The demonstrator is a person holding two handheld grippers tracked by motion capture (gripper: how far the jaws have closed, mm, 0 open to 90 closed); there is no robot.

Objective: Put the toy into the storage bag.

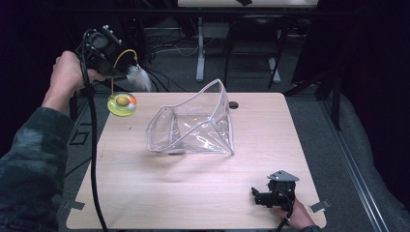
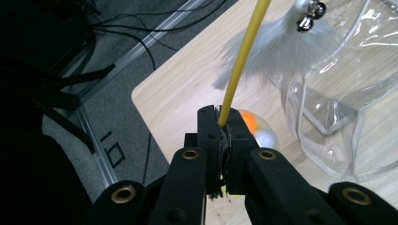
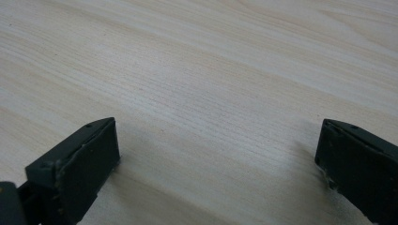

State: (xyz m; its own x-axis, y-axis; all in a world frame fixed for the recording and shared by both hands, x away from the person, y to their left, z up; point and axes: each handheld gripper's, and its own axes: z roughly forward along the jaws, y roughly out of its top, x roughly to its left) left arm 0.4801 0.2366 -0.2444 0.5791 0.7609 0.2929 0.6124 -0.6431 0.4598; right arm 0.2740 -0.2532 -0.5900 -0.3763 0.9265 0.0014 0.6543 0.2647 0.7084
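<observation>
Left gripper clamps the yellow wand, upper left; right gripper gapes empty. Risk: dangling toy base snags the clear bag rim.

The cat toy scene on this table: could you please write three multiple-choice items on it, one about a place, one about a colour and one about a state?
1. Where does the clear plastic bag lie?
A. mid-table
B. on the floor
C. in the right gripper

2. What colour is the wand of the cat toy?
A. red
B. yellow
C. blue

3. How do the jaws of the left gripper stand?
A. wide open
B. shut on nothing
C. shut on the wand

Answers:
1 A, the high view shows the bag on the wooden table, around its middle.
2 B, the thin rod is yellow in the left gripper view.
3 C, both jaws press the rod between them; the right gripper stands open over bare wood.
</observation>
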